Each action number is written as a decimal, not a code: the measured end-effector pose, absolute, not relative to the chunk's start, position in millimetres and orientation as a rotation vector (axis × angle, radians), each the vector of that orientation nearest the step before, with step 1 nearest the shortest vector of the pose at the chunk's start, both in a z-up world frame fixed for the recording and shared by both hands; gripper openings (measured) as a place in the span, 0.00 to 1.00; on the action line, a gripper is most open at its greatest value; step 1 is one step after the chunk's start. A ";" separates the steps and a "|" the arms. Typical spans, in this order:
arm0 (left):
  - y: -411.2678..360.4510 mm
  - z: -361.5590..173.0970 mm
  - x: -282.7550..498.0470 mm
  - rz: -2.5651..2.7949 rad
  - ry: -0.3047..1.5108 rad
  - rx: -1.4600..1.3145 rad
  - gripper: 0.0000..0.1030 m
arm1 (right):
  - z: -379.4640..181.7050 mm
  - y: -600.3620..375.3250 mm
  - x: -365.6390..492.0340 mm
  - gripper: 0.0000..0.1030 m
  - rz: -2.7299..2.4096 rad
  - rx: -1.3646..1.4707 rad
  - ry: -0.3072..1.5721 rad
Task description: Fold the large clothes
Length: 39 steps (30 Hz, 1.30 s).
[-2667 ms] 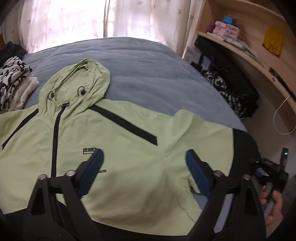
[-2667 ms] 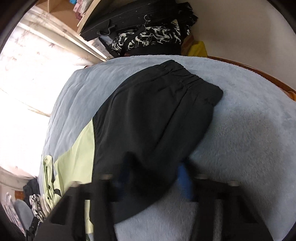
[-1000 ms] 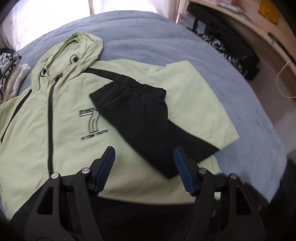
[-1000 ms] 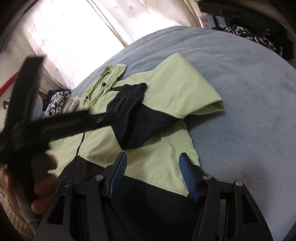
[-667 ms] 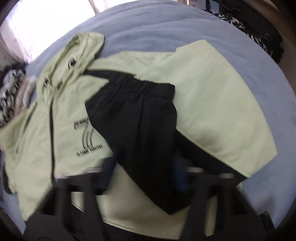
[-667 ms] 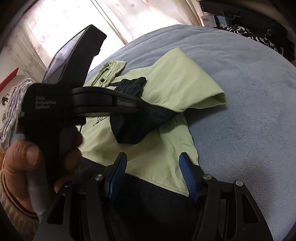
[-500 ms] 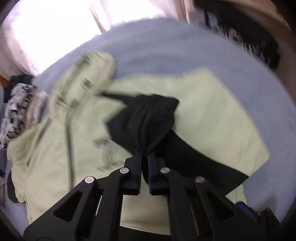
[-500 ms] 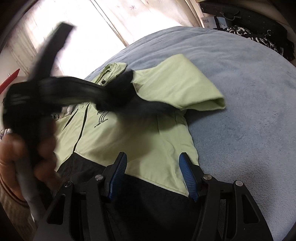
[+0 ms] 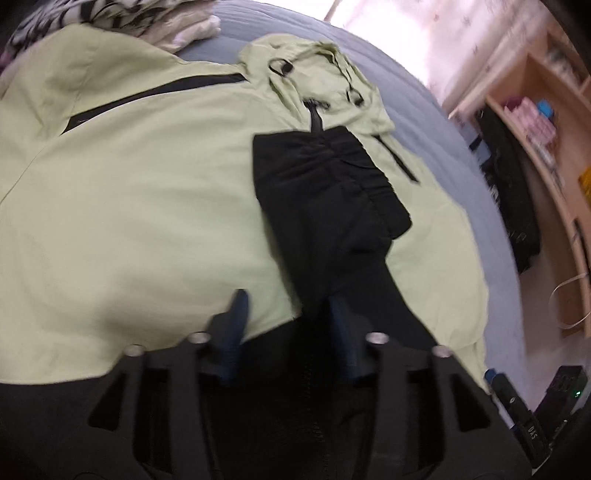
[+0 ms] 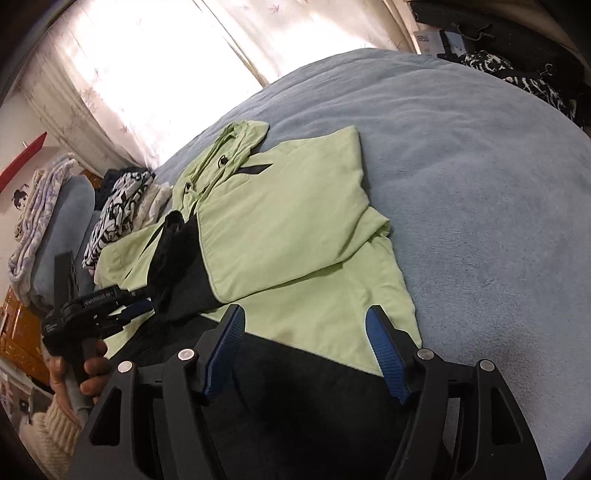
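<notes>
A light green hooded jacket (image 9: pixel 140 206) with black trim lies face up on the blue bed; it also shows in the right wrist view (image 10: pixel 288 221). Its right sleeve is folded across the chest, the black cuff (image 9: pixel 325 184) lying near the zip, and it shows in the right wrist view (image 10: pixel 173 251) too. My left gripper (image 9: pixel 288 317) is open just above the jacket's black hem, next to the folded sleeve, and shows at the left of the right wrist view (image 10: pixel 136 306). My right gripper (image 10: pixel 306 350) is open and empty over the hem (image 10: pixel 295 376).
The blue blanket (image 10: pixel 480 184) covers the bed. Folded patterned clothes (image 10: pixel 118 210) lie by the left shoulder, also in the left wrist view (image 9: pixel 110 18). A wooden shelf (image 9: pixel 546 140) with black bags stands to the right. A bright curtained window (image 10: pixel 166 66) is behind.
The sleeve with the black cuff was folded across the chest. My left gripper shut on the cuff, shifted it toward the zip, then opened and drew back. The right gripper stayed open.
</notes>
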<state>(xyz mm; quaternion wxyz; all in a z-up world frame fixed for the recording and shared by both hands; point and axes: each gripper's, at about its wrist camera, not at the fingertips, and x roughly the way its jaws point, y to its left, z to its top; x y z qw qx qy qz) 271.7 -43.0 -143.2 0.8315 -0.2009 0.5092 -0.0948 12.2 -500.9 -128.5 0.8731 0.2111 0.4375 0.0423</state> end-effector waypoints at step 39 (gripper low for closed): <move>73.6 -138.8 261.7 0.100 1.036 -0.508 0.36 | -99.8 -495.5 82.1 0.68 0.054 0.348 0.965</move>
